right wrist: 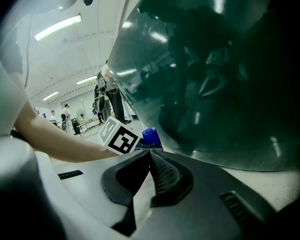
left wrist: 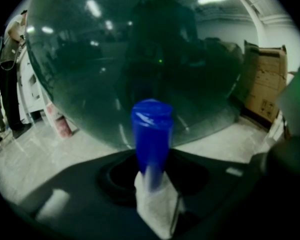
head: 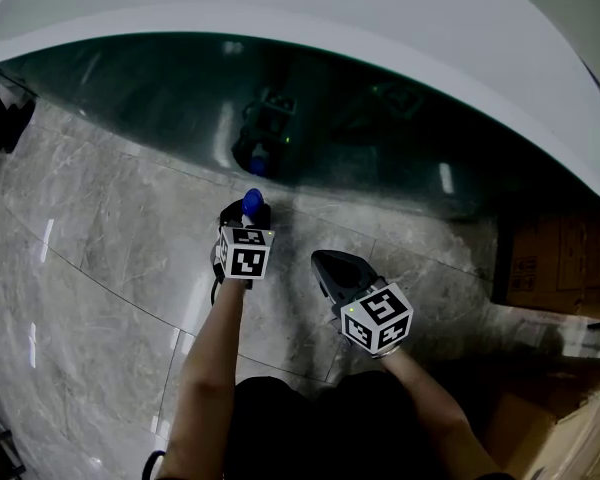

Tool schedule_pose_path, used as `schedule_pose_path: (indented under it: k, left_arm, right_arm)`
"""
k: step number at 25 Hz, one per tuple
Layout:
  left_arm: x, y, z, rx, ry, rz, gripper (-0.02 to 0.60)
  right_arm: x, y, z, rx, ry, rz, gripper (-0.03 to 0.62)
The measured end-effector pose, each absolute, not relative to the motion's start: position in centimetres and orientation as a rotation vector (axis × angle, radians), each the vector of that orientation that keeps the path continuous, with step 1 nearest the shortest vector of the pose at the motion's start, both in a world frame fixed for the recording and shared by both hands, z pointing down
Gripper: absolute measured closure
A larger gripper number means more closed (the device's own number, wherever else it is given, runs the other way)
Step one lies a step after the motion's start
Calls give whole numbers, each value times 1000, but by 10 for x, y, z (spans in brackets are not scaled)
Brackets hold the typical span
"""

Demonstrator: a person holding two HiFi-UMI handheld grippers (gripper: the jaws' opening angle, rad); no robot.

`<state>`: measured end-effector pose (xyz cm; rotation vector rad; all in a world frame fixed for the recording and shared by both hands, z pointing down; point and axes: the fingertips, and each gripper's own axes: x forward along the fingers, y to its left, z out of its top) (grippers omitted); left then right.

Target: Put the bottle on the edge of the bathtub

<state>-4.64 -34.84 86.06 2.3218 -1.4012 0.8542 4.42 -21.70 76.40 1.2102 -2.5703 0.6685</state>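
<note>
Left gripper apparently clasps the blue-capped bottle upright.

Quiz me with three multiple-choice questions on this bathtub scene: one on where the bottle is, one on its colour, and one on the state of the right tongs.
1. Beside the bathtub, where is the bottle?
A on its rim
B in the left tongs
C in a basket

2. What colour is the bottle's top?
A red
B blue
C yellow

3. The right tongs are:
A shut and empty
B shut on a sponge
C wide open

Answers:
1 B: the bottle stands between the left tongs' jaws, below the rim.
2 B: it shows blue in all three views.
3 A: their tips meet with nothing between them.
</note>
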Motion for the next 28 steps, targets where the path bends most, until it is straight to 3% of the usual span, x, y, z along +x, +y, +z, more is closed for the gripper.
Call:
schedule_pose_path:
  k: [18, 28]
  left_arm:
    - [-50, -343, 851, 2266, -1383, 799, 396]
    - [-67, -318, 795, 2316, -1445, 692, 425]
  right_arm:
    - [46, -222, 766, 1203, -2553, 663, 592]
    - [43, -232, 761, 1190, -2554, 617, 592]
